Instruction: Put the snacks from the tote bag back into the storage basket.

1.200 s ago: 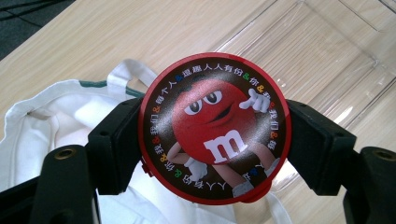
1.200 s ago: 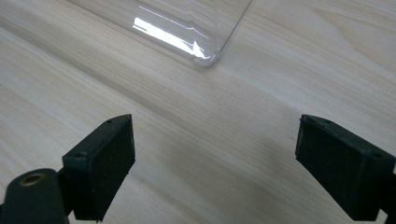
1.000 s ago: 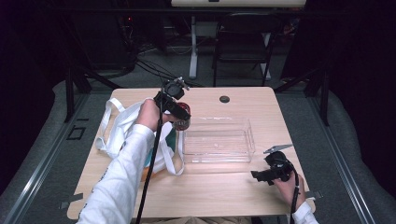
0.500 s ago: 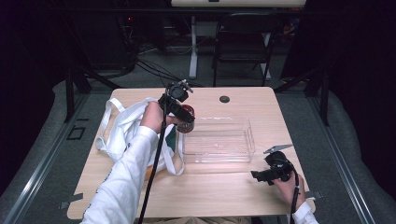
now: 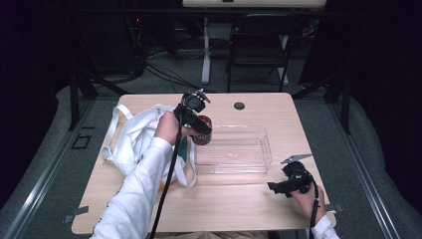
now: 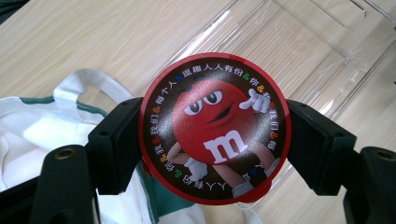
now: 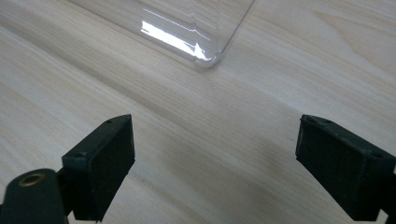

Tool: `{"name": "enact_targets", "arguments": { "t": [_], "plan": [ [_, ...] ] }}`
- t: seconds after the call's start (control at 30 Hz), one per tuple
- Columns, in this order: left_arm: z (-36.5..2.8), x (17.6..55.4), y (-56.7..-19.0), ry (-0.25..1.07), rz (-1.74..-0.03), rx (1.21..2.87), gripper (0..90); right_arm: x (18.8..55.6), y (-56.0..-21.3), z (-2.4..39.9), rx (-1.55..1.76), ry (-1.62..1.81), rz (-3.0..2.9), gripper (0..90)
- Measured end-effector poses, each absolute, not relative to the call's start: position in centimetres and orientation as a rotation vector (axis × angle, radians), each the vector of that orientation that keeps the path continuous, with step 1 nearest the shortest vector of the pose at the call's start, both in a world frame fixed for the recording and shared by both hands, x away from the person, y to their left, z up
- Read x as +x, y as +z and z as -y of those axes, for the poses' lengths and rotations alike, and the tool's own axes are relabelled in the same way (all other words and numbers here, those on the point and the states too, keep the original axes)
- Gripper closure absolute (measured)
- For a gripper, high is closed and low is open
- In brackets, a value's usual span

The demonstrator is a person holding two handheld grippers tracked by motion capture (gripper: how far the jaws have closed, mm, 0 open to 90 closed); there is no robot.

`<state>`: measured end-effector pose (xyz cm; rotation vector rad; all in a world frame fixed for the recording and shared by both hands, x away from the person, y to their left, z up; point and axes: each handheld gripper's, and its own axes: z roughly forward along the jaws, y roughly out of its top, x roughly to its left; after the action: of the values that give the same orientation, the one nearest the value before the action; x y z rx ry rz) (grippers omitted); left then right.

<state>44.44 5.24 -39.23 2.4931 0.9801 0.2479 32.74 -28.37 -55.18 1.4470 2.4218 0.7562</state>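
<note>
Pale wooden table [image 5: 149, 199], dark room behind. Near right: right gripper [image 5: 278, 188] resting, jaws wide, empty. Clear rectangular plastic tray [image 5: 234, 149] mid-table. Left gripper [image 5: 201, 130] clamps a round red-lidded candy tin [image 6: 215, 128], now carried from over the white cloth tote bag [image 5: 132, 142] (left) to the tray's left edge; likely going in.

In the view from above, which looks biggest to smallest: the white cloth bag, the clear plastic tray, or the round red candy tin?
1. White cloth tote bag, though partly hidden by the arm.
2. Clear plastic tray, close to the bag in spread.
3. Round red candy tin, clearly smallest.
</note>
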Motion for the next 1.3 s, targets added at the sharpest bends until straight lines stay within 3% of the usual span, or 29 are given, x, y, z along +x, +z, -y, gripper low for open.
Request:
{"name": "enact_targets", "arguments": {
  "t": [1.3],
  "plan": [
    [-3.7,43.5,-43.4,0.166,-0.997,2.502,26.1,32.7,-55.2,28.2,1.449,0.761,-2.414,11.3]
  ]
}}
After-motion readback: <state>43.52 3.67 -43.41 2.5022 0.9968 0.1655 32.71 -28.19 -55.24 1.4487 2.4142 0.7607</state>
